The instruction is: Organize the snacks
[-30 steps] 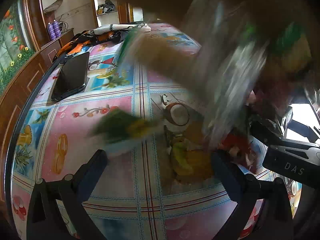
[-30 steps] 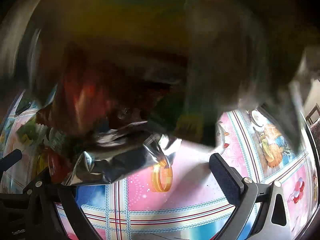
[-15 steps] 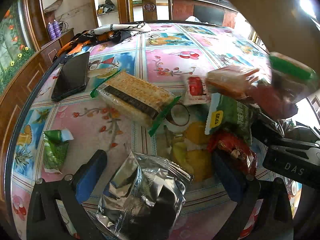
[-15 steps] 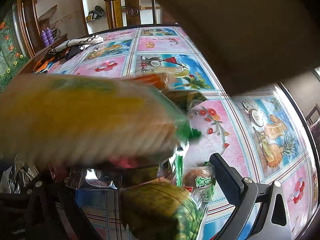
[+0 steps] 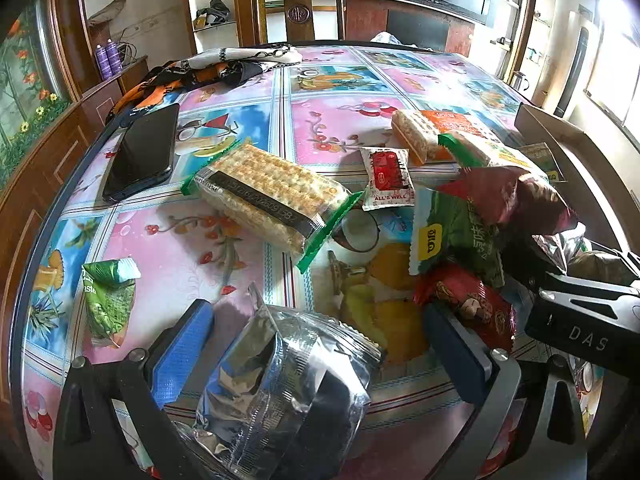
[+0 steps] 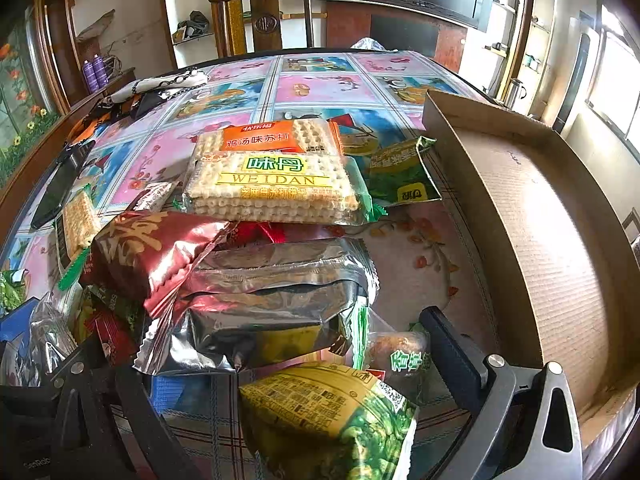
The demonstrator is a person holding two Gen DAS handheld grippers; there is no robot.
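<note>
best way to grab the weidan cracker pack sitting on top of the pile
Take the WEIDAN cracker pack across its short width, near the middle of the rigid cracker block, not by the thin green crimped end. It lies flat on top of the pile, its long edge facing the right gripper, so coming from above and in front looks easiest. The jaws stand wide open.

Black phone (image 5: 142, 156) on table (image 5: 332, 128); patterned cloth (image 5: 224, 66), perhaps scarf; wooden chair (image 5: 296, 4) behind.
</note>
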